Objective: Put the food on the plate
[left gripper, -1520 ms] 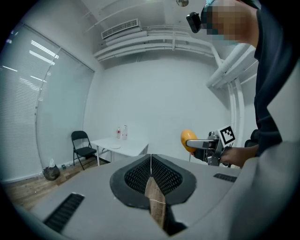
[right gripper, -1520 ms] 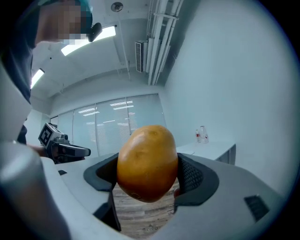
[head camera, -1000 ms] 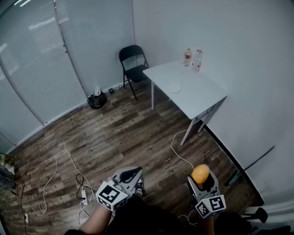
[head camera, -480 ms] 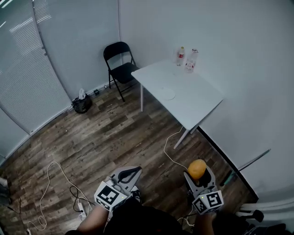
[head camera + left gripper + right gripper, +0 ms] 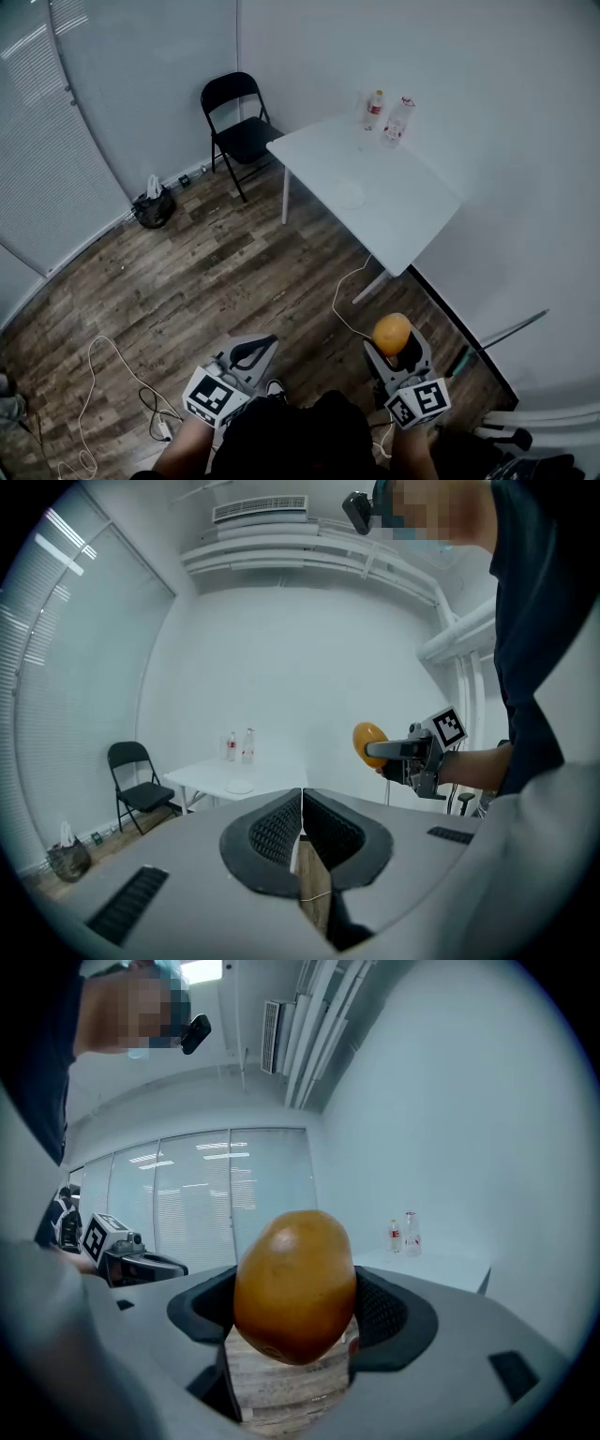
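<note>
Fruit (image 5: 392, 333), orange-yellow and rounded, is clamped between the jaws of the right gripper (image 5: 395, 345); in the right gripper view both pads are pressed against its sides and its upper half stands proud of them. It is held in the air above the wood floor (image 5: 216, 272), well apart from the table (image 5: 405, 217).

Left gripper (image 5: 257, 349) is closed with nothing in it: in the left gripper view the two pads meet along a thin seam. It is held level beside the right gripper, with a gap between the two.

Plate (image 5: 349, 195), white and round, is set near the middle of the tabletop, clear of every edge, with bare surface all round it. Nothing is seen on it.

Two bottles (image 5: 385, 116) are stood at the far end of the table, near the wall, well apart from the plate.

The table's long right side runs along the right-hand wall. Its left long edge and near corner face open floor.

A black folding chair (image 5: 236, 122) is placed just beside the table's far left corner, and a dark bag (image 5: 151, 202) sits by the back partition.

The floor between grippers and table is open apart from a white cable (image 5: 349, 292), which trails from under the table's near end toward the right gripper. More cable (image 5: 103, 361) is looped on the floor at lower left. A long thin pole (image 5: 502, 333) is leaned low by the right wall, near the right gripper.
</note>
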`<action>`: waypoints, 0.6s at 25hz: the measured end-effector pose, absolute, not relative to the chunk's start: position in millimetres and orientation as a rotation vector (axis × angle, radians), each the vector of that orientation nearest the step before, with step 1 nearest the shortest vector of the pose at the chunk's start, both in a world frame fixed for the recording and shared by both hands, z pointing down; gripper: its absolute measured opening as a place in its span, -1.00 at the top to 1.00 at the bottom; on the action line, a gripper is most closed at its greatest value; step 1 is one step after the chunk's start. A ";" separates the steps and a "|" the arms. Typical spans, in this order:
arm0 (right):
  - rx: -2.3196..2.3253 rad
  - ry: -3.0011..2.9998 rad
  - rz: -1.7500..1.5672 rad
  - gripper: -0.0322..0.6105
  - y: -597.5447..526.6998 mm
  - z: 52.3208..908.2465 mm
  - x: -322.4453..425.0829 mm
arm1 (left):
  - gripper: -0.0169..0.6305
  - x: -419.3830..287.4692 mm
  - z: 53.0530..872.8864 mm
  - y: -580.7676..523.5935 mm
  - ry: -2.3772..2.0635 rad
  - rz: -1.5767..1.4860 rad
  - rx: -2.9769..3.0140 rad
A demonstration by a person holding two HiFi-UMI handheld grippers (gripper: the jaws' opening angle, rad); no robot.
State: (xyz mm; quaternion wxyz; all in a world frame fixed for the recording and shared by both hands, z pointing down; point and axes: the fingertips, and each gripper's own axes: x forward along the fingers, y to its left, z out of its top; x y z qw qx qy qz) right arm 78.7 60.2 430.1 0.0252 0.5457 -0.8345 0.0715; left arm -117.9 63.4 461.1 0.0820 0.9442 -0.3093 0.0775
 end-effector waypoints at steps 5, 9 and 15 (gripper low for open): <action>1.655 -2.594 0.216 -0.26 24.4 426.2 64.5 | 0.88 -133.4 463.3 33.5 -0.956 0.201 2.765; 1.629 -2.600 0.223 -0.26 -6.6 432.0 60.5 | 0.88 -139.7 470.6 11.4 -0.975 0.222 2.741; 1.597 -2.713 0.288 -0.26 -68.3 427.8 56.7 | 0.88 -140.0 470.8 -39.7 -1.015 0.211 2.747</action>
